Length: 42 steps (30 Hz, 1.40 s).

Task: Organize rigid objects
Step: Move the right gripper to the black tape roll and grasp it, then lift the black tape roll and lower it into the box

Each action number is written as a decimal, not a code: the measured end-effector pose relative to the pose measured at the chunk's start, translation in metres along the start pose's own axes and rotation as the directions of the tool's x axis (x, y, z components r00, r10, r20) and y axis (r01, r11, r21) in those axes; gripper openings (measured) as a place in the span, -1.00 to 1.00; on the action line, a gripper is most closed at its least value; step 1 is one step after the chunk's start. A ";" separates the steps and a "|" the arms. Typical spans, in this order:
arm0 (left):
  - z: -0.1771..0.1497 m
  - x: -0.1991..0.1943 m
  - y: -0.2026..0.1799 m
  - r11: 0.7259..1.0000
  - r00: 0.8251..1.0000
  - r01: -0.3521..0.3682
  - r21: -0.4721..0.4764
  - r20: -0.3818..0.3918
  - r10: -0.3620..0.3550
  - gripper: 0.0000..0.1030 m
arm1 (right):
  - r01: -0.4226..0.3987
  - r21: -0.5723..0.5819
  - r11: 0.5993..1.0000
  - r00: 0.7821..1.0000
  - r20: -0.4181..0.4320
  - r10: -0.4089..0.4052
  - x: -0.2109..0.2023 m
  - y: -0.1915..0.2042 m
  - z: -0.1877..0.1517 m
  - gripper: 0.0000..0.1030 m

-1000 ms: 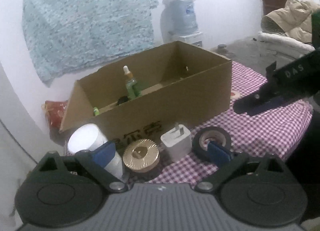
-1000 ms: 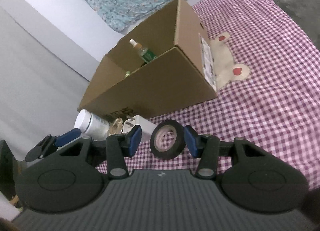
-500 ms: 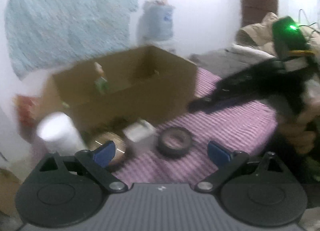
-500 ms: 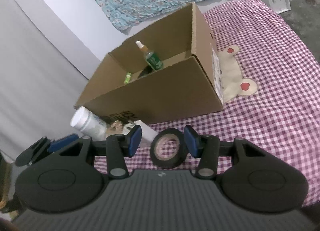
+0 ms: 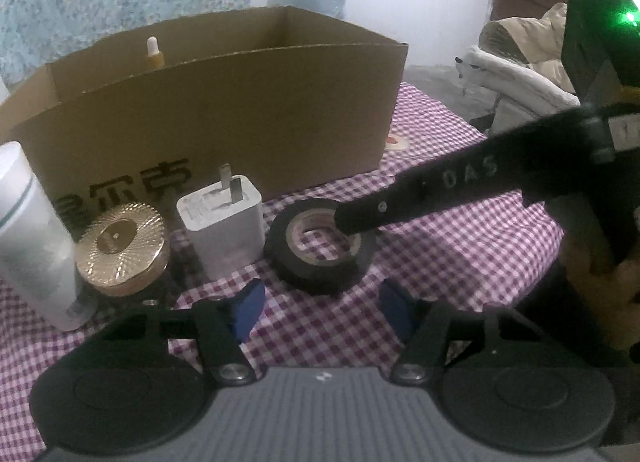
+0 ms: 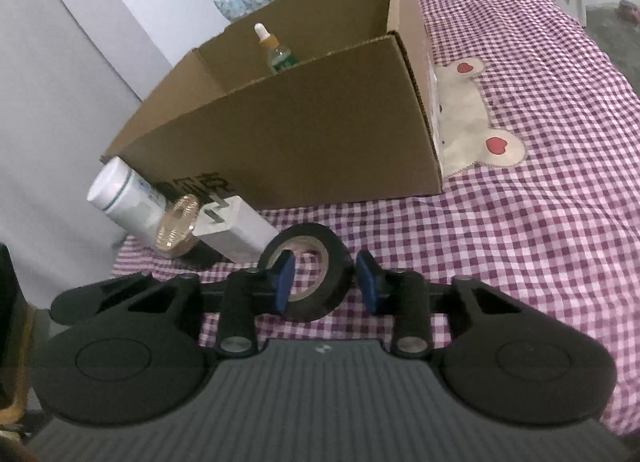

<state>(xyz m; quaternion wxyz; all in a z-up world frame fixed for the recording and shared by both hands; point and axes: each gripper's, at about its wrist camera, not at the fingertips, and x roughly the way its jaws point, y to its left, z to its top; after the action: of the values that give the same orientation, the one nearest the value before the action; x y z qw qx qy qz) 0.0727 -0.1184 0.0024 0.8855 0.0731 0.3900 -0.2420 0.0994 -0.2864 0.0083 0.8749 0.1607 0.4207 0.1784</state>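
Done: dropper bottle [image 6: 276,51] is seen in box [image 6: 320,133]
Left: tape [image 6: 306,274], charger [image 6: 236,232], jar [image 5: 122,248], tub [image 5: 30,238]
Right gripper [image 6: 326,276]: just been closing; one pad inside tape's hole, one outside; contact unclear
Left gripper [image 5: 324,310]: just been closing; half open, empty

Black tape roll [image 6: 320,262] between closing jaws

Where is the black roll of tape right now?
The black tape roll lies on the checked cloth in front of the cardboard box, beside the white charger; the right claw straddles its wall.
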 end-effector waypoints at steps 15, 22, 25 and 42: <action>-0.004 -0.009 -0.010 0.998 0.998 0.060 0.009 -0.010 -0.060 0.26 | -0.036 0.031 0.999 0.998 -0.041 0.037 -0.009 0.000 -0.020 -0.53; -0.020 -0.023 -0.025 0.995 0.996 0.084 0.053 -0.015 -0.083 0.27 | -0.029 0.029 0.999 0.998 -0.055 0.031 -0.026 0.003 -0.036 -0.51; -0.020 -0.025 -0.033 0.994 0.999 0.041 0.104 0.012 -0.043 0.33 | -0.016 0.013 1.000 0.999 -0.044 0.016 -0.028 0.004 -0.037 -0.51; -0.012 -0.006 -0.037 0.990 1.000 -0.019 0.141 0.007 0.018 0.29 | -0.005 -0.044 0.999 1.000 -0.031 0.004 -0.022 0.007 -0.032 -0.52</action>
<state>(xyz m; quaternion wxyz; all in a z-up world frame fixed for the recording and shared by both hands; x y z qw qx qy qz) 0.0437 -0.1444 0.0006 0.8814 0.1386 0.3686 -0.2610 0.0603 -0.2857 0.0073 0.8712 0.1394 0.4297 0.1922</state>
